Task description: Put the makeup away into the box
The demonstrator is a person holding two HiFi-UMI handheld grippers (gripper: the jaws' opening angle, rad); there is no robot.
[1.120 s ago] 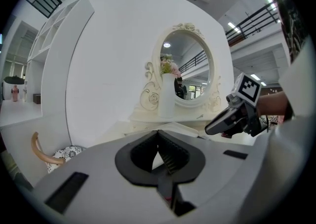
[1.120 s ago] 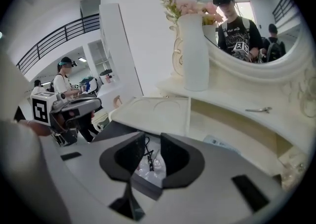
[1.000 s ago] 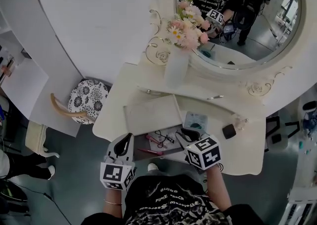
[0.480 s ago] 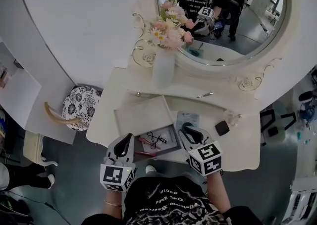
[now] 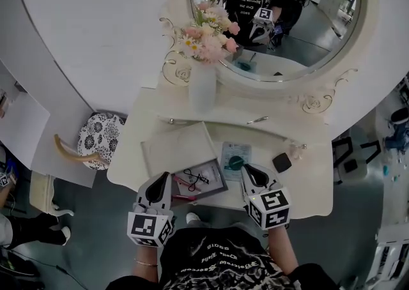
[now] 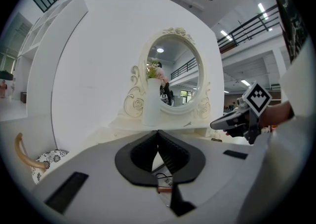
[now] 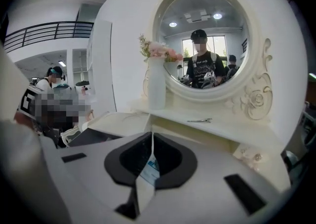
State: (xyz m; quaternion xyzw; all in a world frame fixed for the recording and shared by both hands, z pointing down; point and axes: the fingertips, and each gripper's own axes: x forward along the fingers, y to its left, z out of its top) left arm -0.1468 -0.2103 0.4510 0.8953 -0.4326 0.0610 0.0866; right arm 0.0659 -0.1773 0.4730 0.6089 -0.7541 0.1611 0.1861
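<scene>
One white sachet (image 5: 235,154) lies on the desk (image 5: 307,186) at 3 o'clock of the box (image 5: 220,180). The right gripper (image 5: 249,172) has just been closing and now pinches its edge. The left gripper (image 5: 163,179) is closed and empty. This looks like the pick-up step; next, lift it towards 9 o'clock, over the box.

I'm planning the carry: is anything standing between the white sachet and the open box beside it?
Nothing visible does. The sachet sits just right of the open box, whose lid is folded back on the far side; no object shows between them in the head view.
</scene>
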